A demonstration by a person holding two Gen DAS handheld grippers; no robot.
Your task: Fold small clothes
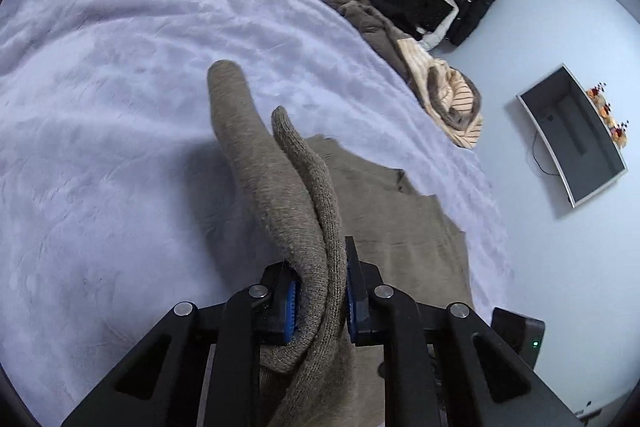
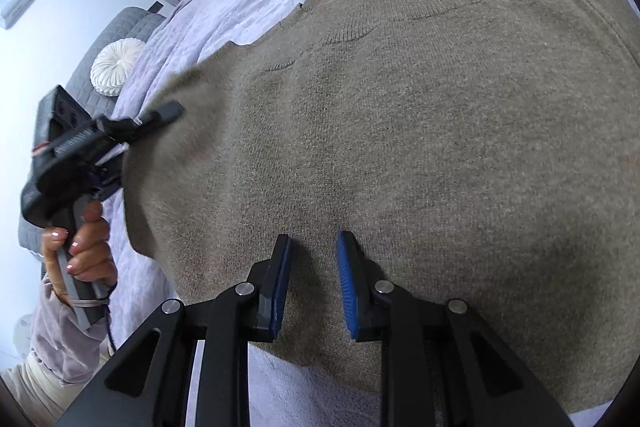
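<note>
Sweater [image 2: 400, 131]: taupe fine knit, spread flat on the quilted lavender bedspread [image 1: 120, 67] ahead of both jaws.
Sleeve [image 1: 256, 163]: soft knit tube, doubled, rising away from your left jaws.
Left gripper [image 1: 320, 297]: your blue ribbed pads pinch the sleeve, jaws narrow.
Right gripper [image 2: 313, 285]: your jaws stand narrowly apart over the sweater body; whether the pads press it, cannot tell.

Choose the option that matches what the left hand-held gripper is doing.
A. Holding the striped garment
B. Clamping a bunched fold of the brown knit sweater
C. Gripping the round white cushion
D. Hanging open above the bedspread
B: in the left wrist view the left hand-held gripper has its blue pads pressed on a bunched fold of the brown knit sweater.
</note>
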